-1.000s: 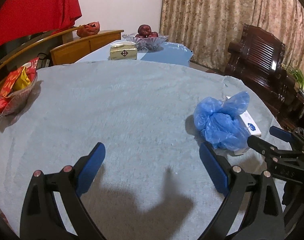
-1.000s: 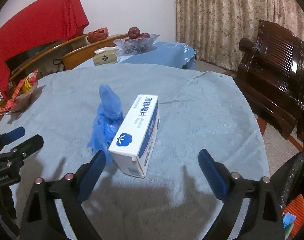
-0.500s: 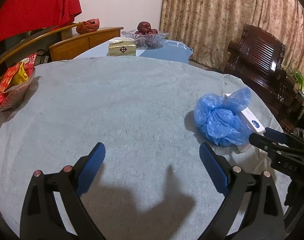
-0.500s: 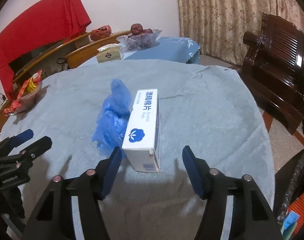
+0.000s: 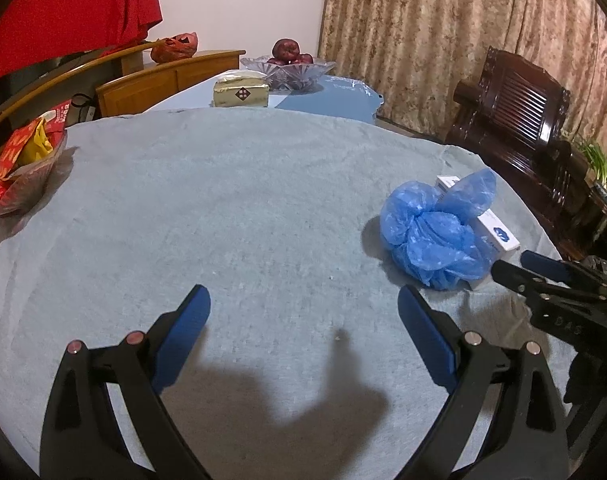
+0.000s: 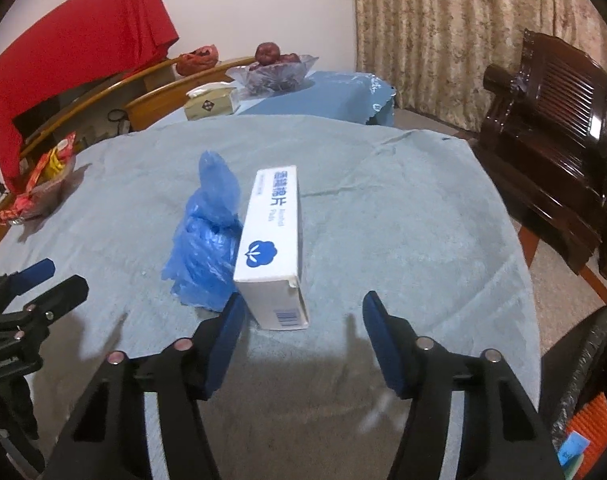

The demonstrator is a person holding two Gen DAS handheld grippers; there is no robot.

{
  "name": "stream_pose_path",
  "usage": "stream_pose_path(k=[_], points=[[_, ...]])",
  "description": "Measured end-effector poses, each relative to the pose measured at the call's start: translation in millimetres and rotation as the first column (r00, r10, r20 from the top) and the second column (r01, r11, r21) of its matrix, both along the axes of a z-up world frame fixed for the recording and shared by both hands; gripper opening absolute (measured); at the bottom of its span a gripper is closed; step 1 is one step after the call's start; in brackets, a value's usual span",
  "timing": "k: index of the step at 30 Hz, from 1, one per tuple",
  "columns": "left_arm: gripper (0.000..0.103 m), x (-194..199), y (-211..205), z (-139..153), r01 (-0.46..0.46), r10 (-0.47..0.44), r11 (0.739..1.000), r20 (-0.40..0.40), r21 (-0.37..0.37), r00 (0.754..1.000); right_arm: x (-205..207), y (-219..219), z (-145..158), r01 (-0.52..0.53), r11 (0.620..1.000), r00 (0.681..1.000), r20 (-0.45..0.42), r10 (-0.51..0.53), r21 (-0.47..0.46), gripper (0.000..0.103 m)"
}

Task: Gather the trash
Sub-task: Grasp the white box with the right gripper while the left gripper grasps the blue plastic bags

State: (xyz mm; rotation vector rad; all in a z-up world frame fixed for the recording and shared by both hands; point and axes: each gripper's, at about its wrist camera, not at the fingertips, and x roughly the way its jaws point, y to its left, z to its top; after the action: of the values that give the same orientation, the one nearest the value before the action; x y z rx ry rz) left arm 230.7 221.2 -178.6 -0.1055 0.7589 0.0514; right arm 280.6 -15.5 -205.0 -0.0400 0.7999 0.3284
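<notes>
A crumpled blue plastic bag lies on the grey tablecloth, touching the left side of a white box with blue print. My right gripper sits at the box's near end and its jaws are closing. The box end lies just between the fingertips, the left pad close to it and the right pad well apart. In the left wrist view the bag and box are at the right, with the right gripper behind them. My left gripper hangs open over bare cloth, holding nothing.
A basket of red and yellow snack packets stands at the table's left edge. Beyond the table are a tissue box and a glass fruit bowl. A dark wooden chair and a black bag stand to the right.
The right gripper's jaws have narrowed a lot and it has come up to the box's near end, now lined up along the box. The left gripper has stayed put.
</notes>
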Motion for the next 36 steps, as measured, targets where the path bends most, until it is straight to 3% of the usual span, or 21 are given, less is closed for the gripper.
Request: stream_pose_path(k=[2,4,8,15,24,26,27,28,36], points=[[0.092,0,-1,0,0.002,-0.002,1.000,0.001,0.000,1.000,4,1,-3,-0.005,1.000,1.000,-0.014,0.005,0.009,0.048],[0.092,2,-2,-1,0.004,-0.004,1.000,-0.001,0.001,1.000,7,2,-5,-0.016,1.000,1.000,-0.023,0.017,0.016,0.029],[0.092,3,-4,-1,0.005,-0.005,1.000,-0.001,0.001,1.000,3,2,-3,-0.043,0.999,0.999,-0.006,0.043,0.020,0.030],[0.092,3,-14,-4,0.019,-0.019,1.000,-0.008,-0.001,1.000,-5,-17,-2,0.013,1.000,1.000,-0.014,-0.012,0.008,0.030],[0.092,4,-21,-4,0.029,-0.029,1.000,-0.008,-0.006,1.000,14,-14,-9,0.025,0.999,0.999,-0.031,-0.024,0.032,0.043],[0.092,5,-23,-4,0.032,-0.032,0.999,-0.009,-0.004,0.999,17,-13,-11,0.022,0.999,0.999,-0.036,-0.021,0.035,0.042],[0.092,6,-23,-5,0.033,-0.033,0.999,-0.010,-0.004,0.999,19,-13,-11,0.020,0.999,0.999,-0.039,-0.019,0.034,0.033],[0.092,6,-24,-5,0.034,-0.034,0.999,-0.010,-0.004,0.999,19,-14,-12,0.018,0.999,0.999,-0.038,-0.017,0.033,0.032],[0.092,17,-38,-7,0.064,-0.064,0.998,-0.005,-0.017,0.998,17,-42,-5,0.111,0.993,0.994,-0.010,-0.111,0.036,0.030]])
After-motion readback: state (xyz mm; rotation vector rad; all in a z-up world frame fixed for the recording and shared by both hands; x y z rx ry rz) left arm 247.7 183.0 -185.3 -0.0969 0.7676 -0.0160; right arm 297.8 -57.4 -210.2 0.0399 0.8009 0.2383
